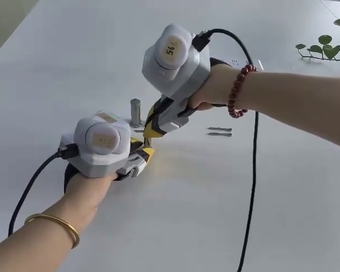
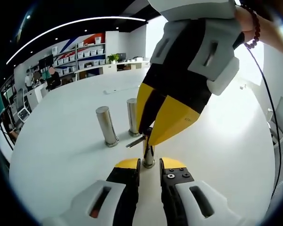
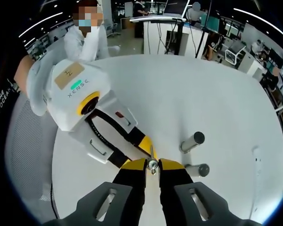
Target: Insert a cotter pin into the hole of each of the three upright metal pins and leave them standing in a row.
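Observation:
Three upright metal pins stand close together. My left gripper [image 2: 149, 165] is shut on the base of the nearest metal pin [image 2: 148, 153]. The other two metal pins [image 2: 106, 126] [image 2: 133, 117] stand free behind it. My right gripper [image 3: 153, 165] comes down from above, shut on a thin cotter pin [image 3: 152, 153] at the held pin's top. The cotter pin's tip [image 2: 134, 141] sticks out sideways from that pin. In the head view the right gripper [image 1: 150, 131] sits just above the left gripper [image 1: 146, 152], and one free metal pin [image 1: 135, 110] shows behind them.
Two spare cotter pins [image 1: 219, 131] lie on the white table [image 1: 187, 215] to the right of the grippers. A black cable [image 1: 253, 170] runs down the right side. A green plant [image 1: 326, 48] sits at the far right edge.

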Demonstrator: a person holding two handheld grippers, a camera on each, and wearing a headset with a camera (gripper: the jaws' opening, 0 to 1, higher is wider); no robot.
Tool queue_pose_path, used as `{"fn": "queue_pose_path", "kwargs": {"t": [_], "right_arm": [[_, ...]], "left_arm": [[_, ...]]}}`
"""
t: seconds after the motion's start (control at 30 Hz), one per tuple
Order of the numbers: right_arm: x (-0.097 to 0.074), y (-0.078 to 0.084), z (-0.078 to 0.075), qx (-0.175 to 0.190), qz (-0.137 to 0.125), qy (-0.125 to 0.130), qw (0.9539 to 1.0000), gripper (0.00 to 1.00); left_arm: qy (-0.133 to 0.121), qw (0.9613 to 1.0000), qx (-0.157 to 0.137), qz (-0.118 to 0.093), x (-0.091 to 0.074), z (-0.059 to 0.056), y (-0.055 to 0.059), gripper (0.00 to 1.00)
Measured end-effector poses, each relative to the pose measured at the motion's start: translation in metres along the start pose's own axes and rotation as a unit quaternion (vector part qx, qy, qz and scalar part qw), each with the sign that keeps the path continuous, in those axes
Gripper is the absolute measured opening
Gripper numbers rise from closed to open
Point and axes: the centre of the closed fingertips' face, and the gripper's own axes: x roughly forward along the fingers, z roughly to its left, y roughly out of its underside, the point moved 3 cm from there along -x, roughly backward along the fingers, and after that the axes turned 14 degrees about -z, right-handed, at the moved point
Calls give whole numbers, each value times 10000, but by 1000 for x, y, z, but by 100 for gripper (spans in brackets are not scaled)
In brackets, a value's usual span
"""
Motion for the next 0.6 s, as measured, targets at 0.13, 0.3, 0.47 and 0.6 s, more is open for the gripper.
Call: {"fn": "queue_pose_path", "kwargs": {"t": [0.13,0.3,0.47,0.6], "right_arm": [[-3,-3,-1,197,-64,42,9998,8],[-12,-8,-3,376,-188,112,9991,12],[-24,-11,-6,522,-354,322,9975,12],[-31,-11,-11,719,-477,534,9948,13]], "left_arm": [[-64,10000,38,23,-3,4,1,21],[-114,9999,44,24,-8,6,1,25],[-183,9996,-191,-98,-14,6,-5,30],[-160,9996,-185,-159,-20,2,-12,33]]}}
